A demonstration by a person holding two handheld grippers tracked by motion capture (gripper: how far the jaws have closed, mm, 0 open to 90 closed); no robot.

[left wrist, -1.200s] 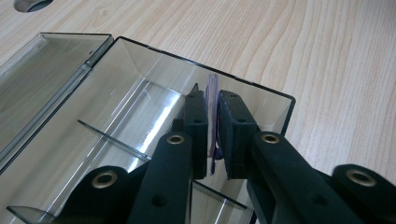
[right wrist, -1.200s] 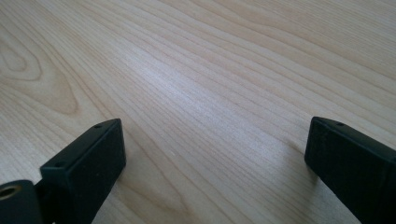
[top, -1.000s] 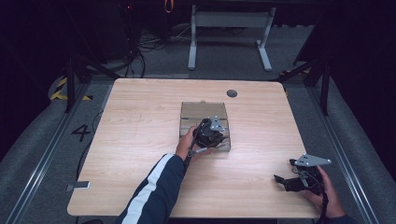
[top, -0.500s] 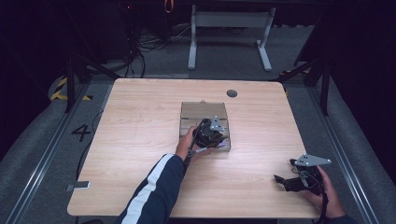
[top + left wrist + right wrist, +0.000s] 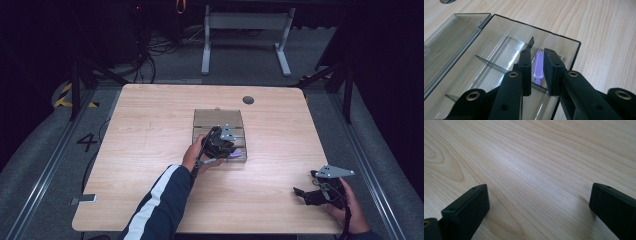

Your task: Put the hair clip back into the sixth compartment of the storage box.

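Note:
A clear smoky plastic compartment box (image 5: 218, 120) lies open at the table's middle, its lid (image 5: 451, 37) folded flat behind it. My left gripper (image 5: 233, 151) reaches into the box's near right compartment. Its jaws stand a narrow gap apart around a small flat purple piece (image 5: 539, 65), whose edges meet both pads just above the compartment floor. The same purple piece (image 5: 235, 156) peeks out beside the gripper in the high view. My right gripper (image 5: 300, 192) rests near the table's front right corner, jaws wide open over bare wood, its fingers (image 5: 466, 207) holding nothing.
Thin dividers (image 5: 491, 63) split the box into several compartments. A dark round grommet (image 5: 248, 100) sits in the wooden table (image 5: 150, 130) behind the box. A person's sleeved left arm (image 5: 160, 205) crosses the table's front. A white desk frame (image 5: 245, 35) stands on the floor beyond.

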